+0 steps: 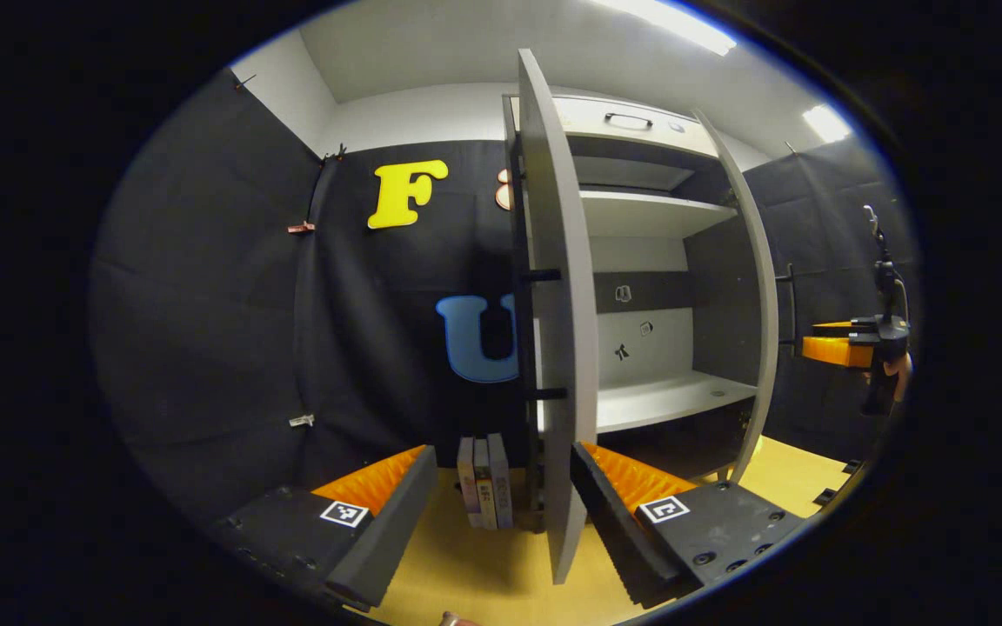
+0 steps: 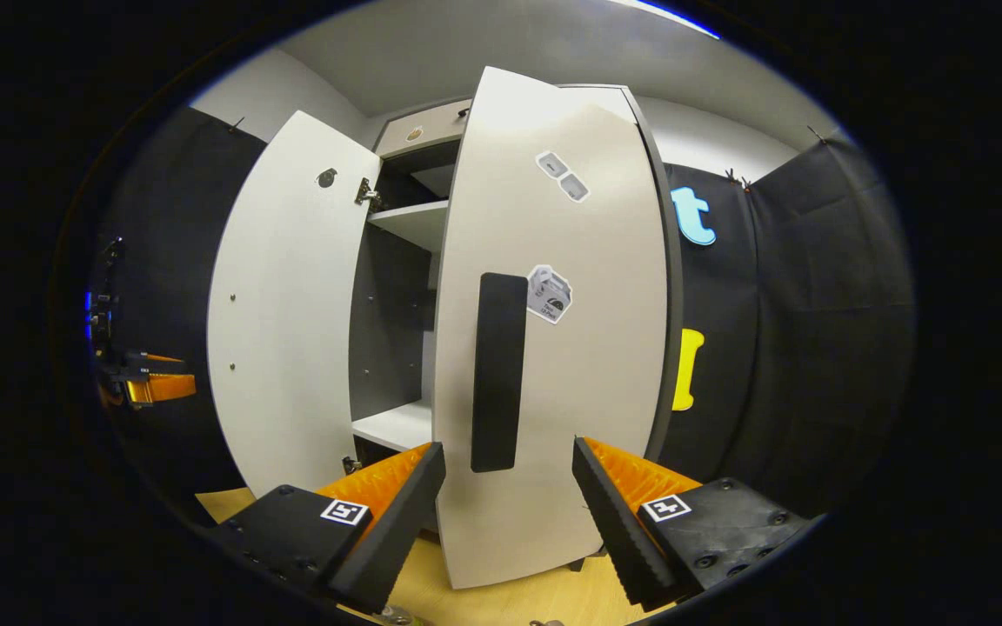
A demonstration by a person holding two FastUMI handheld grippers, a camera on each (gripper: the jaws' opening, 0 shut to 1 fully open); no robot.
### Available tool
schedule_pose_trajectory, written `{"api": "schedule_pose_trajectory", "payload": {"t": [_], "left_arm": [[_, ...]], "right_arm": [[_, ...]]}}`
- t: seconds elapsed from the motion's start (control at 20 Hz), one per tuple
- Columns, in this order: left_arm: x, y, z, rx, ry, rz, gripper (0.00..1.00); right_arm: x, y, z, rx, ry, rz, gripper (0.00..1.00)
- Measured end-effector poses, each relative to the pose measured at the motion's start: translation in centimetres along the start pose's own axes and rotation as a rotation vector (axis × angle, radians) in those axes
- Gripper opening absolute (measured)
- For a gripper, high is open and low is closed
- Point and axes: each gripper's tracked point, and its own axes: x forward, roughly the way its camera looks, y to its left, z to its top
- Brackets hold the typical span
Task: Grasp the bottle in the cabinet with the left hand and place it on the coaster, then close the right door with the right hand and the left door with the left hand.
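The cabinet (image 1: 640, 261) takes the centre and right of the left gripper view, both doors swung out, pale shelves bare inside. In the right gripper view the right door (image 2: 553, 330) stands big in mid-frame, face on, its dark upright handle (image 2: 499, 372) just left of centre and a few stickers (image 2: 549, 294) on the panel. The left door (image 2: 283, 313) hangs open at the left of that frame, inner face showing, hinge up near its top corner. Over in the left gripper view that left door (image 1: 557, 330) is seen edge-on, a tall pale slab running top to bottom through the middle, its lower edge sitting between the left gripper's (image 1: 501, 513) fingers with daylight on both sides, not gripped. Jaws there spread wide. A small row of books (image 1: 485, 482) stands on the wooden table (image 1: 484, 574) at lower centre, just left of the door. The right gripper (image 2: 508, 513) is at the bottom of its own view, jaws also spread wide, pointed at the right door's handle but short of it. At the far right edge of the left gripper view the right gripper (image 1: 849, 343) shows small, a hand (image 1: 899, 369) on it. The bottle and coaster: I cannot tell where they are.
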Motion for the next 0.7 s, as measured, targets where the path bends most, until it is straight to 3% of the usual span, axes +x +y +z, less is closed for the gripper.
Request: {"api": "schedule_pose_trajectory", "payload": {"t": [0.4, 0.7], "left_arm": [[3.6, -1.0, 1.7, -0.02, -0.05, -0.158, 0.97], [3.8, -1.8, 1.6, -0.018, -0.048, -0.229, 0.92]], "right_arm": [[-1.8, -1.7, -1.6, 0.017, 0.03, -0.151, 0.98], [-2.9, -3.2, -2.4, 0.051, 0.053, -0.233, 0.98]]}}
